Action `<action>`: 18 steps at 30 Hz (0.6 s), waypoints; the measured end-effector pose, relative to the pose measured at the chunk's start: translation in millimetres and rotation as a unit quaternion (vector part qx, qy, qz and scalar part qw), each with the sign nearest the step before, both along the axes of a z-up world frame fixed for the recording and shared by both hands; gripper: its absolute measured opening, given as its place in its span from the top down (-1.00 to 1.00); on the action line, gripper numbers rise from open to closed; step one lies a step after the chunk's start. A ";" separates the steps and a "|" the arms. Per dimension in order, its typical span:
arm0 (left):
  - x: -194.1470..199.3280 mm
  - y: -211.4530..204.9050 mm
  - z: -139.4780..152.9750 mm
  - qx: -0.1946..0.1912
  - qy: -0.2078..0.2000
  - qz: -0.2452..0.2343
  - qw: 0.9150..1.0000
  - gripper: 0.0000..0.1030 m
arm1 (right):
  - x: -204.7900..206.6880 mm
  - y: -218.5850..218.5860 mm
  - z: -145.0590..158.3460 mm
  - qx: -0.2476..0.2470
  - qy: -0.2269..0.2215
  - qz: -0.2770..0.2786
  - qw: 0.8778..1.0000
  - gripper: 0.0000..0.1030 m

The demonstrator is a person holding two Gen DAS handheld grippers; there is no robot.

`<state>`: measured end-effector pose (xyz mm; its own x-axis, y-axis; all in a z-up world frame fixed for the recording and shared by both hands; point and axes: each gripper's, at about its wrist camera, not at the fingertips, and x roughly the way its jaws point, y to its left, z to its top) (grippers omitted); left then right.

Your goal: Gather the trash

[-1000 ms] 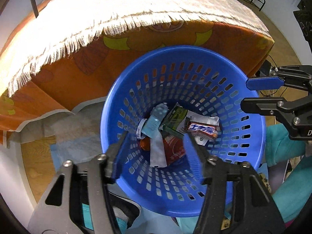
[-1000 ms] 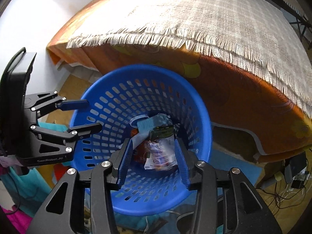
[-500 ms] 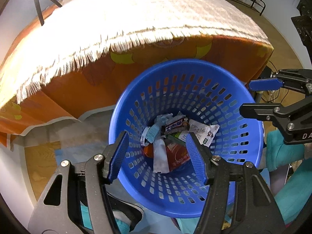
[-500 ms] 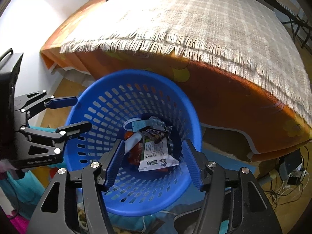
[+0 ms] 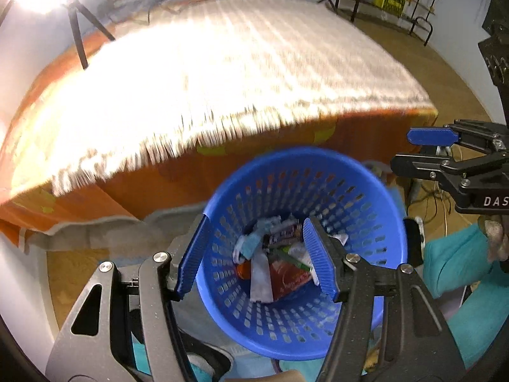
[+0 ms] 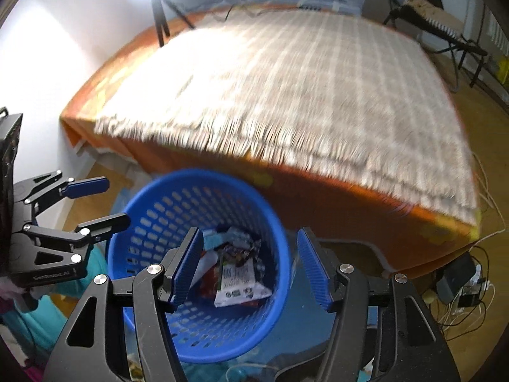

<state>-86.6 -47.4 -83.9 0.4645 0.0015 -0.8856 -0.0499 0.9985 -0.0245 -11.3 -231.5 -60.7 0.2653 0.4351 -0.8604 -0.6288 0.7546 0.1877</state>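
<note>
A blue perforated plastic basket stands on the floor in front of a bed; it also shows in the right wrist view. Several wrappers and packets lie at its bottom, and a white packet lies on top in the right wrist view. My left gripper is open and empty above the basket's near left side. My right gripper is open and empty above the basket's right rim. Each gripper shows in the other's view, the right one and the left one.
A bed with an orange sheet and a fringed beige plaid blanket fills the view behind the basket. A tripod leg stands at the far left. Cables and a power strip lie on the wooden floor right. Teal fabric lies beside the basket.
Both grippers have pulled up and back from the basket, which now sits lower and smaller in view. Both jaws stay open and empty. The packets have settled in the basket.
</note>
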 end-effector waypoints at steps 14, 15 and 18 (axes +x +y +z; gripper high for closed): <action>15.9 3.5 92.8 0.004 -0.130 0.020 0.991 -0.79 | 16.5 -16.3 66.5 0.045 -0.082 -0.028 0.995 -0.45; 18.8 3.1 99.3 0.007 -0.136 0.021 0.990 -0.89 | 18.4 -15.9 69.2 0.047 -0.082 -0.028 0.995 -0.45; 24.1 4.0 114.9 0.012 -0.153 0.021 0.988 -0.91 | 26.5 -16.5 75.8 0.056 -0.077 -0.033 0.995 -0.46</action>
